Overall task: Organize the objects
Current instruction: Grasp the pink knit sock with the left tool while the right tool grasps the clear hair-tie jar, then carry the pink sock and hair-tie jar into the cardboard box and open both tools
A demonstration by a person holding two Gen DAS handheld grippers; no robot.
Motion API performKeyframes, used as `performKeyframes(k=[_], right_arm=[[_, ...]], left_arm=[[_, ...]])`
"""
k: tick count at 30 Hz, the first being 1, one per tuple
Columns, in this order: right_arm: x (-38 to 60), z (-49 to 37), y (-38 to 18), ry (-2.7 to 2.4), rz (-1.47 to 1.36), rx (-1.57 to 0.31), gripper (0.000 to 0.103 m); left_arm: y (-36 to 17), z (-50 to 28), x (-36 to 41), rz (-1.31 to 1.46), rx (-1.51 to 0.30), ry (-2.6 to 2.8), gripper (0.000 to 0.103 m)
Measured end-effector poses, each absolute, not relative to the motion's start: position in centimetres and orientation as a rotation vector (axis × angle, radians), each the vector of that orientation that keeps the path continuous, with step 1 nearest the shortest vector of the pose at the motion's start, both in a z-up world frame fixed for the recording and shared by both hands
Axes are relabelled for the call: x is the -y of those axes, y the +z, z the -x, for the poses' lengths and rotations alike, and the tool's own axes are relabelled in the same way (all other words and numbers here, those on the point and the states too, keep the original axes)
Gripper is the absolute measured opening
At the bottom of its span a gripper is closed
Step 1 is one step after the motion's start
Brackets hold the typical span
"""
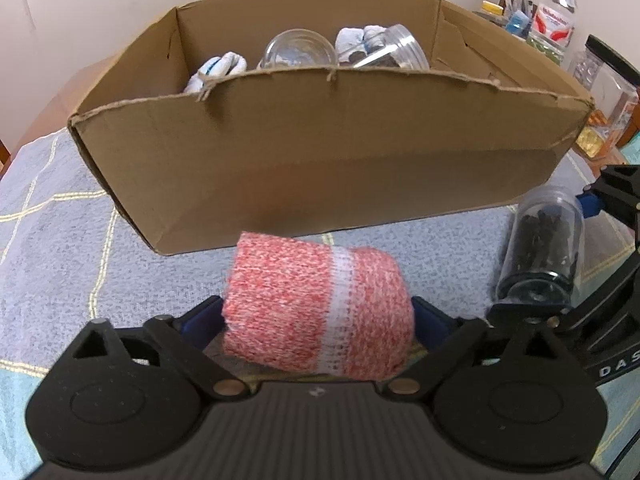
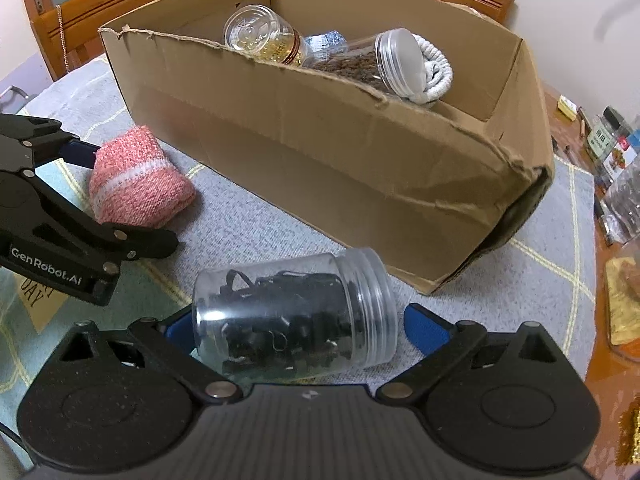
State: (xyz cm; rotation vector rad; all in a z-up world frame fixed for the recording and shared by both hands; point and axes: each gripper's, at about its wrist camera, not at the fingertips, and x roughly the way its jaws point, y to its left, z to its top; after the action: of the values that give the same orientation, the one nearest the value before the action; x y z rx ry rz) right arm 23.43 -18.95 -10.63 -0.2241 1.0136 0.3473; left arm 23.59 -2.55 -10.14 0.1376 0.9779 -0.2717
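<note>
Pink rolled sock (image 1: pixel 318 306) sits clenched in the left hand-held gripper (image 1: pixel 318 320) before the cardboard box (image 1: pixel 320 152). The right hand-held gripper (image 2: pixel 296 320) straddles the clear jar (image 2: pixel 292 316), seemingly unclamped. Next: lift each over the box's near wall.

Your left gripper (image 1: pixel 318 316) sits low, its blue-padded fingers (image 1: pixel 198 318) pressed against both sides of the pink rolled sock (image 1: pixel 316 308). Your right gripper (image 2: pixel 296 324), just beside it, flanks the clear jar (image 2: pixel 292 316); right pad apart from it.
</note>
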Motion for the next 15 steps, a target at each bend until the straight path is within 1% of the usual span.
performKeyframes(k=[3, 5, 6, 7, 9, 11, 15], right_arm=[[18.6, -23.2, -10.2, 0.325, 0.249, -1.008, 0.094], [18.2, -23.1, -9.9, 0.326, 0.245, -1.010, 0.086], [18.2, -23.0, -9.7, 0.321, 0.238, -1.013, 0.085], [18.1, -23.1, -9.6, 0.312, 0.234, -1.019, 0.085], [18.1, -23.0, -9.4, 0.294, 0.229, -1.027, 0.085], [18.2, -23.0, -9.0, 0.289, 0.210, -1.039, 0.080], [18.4, -22.6, -8.4, 0.289, 0.179, -1.052, 0.079]], left_arm=[[-10.2, -23.4, 3.0, -0.156, -0.974, -0.288, 0.093], [-10.1, -23.5, 3.0, -0.156, -0.977, -0.290, 0.091], [-10.1, -23.6, 2.8, -0.151, -0.976, -0.289, 0.086], [-10.0, -23.7, 2.6, -0.148, -0.974, -0.286, 0.085], [-9.9, -24.0, 2.3, -0.139, -0.980, -0.299, 0.084], [-9.7, -24.1, 2.3, -0.144, -0.982, -0.312, 0.082], [-9.1, -24.4, 2.4, -0.176, -0.981, -0.349, 0.078]])
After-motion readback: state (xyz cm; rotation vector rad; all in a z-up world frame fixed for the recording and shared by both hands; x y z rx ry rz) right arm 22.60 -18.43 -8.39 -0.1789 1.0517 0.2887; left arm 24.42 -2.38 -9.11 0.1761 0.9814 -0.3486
